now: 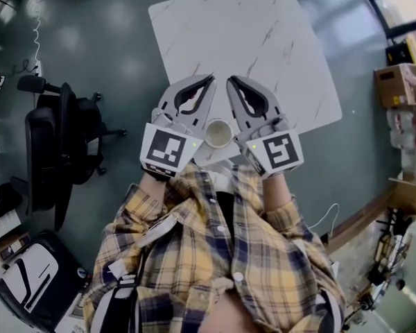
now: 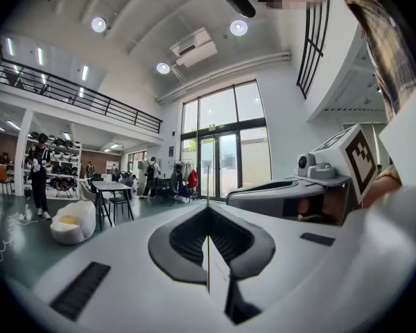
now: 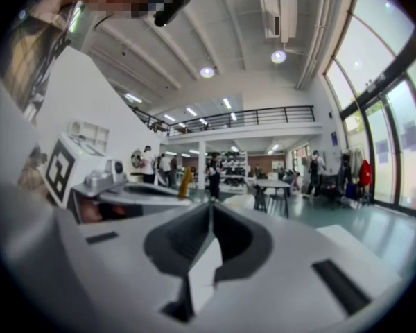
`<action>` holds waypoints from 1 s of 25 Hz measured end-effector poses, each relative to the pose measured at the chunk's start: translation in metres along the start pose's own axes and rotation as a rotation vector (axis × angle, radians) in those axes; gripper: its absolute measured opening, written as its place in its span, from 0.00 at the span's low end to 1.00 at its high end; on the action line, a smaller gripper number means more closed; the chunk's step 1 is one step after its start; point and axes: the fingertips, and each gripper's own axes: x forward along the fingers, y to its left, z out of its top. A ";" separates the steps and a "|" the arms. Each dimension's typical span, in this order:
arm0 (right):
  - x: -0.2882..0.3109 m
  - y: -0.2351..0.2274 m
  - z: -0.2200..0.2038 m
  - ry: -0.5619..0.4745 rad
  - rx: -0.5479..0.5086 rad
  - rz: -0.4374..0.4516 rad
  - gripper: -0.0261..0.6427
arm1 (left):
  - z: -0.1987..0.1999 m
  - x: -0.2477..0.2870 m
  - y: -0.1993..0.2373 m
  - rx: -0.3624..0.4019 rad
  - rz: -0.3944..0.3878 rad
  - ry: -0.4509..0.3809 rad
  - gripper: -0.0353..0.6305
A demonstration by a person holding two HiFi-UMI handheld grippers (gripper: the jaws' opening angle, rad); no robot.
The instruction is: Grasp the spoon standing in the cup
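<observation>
Head view, left to right.

- Office chair [image 1: 62,144], black, on the grey floor at the left edge, well apart from the table.
- Left gripper [image 1: 209,79], left of centre, tips towards the top of the frame. In its own view the fingers [image 2: 194,238] are clenched tip to tip with nothing between them. They point level across a hall.
- Cup [image 1: 218,132], cream, at the frame's centre near the lower corner of the white marbled table [image 1: 263,40]. It shows in the gap between the two gripper bodies and neither touches it.
- Spoon: cannot make it out in the cup from this height, and neither gripper view shows cup or spoon.
- Right gripper [image 1: 230,81], right of centre, beside the left one, their tips close but apart. In its own view the fingers [image 3: 229,234] are clenched and empty.
- Plaid shirt [image 1: 215,255] fills the lower middle.
- Cardboard box [image 1: 397,83] at the right edge.
</observation>
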 end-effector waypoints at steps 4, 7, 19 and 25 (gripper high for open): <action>0.007 0.006 0.021 -0.046 -0.028 0.045 0.10 | 0.020 -0.009 0.009 0.009 0.056 -0.041 0.08; 0.010 0.012 0.038 -0.083 -0.044 0.076 0.10 | 0.033 -0.017 0.013 0.025 0.091 -0.067 0.08; 0.014 0.032 0.071 -0.150 -0.096 0.166 0.10 | 0.063 -0.043 0.024 0.067 0.190 -0.125 0.08; 0.013 0.039 0.072 -0.153 -0.112 0.179 0.10 | 0.065 -0.045 0.024 0.080 0.194 -0.128 0.08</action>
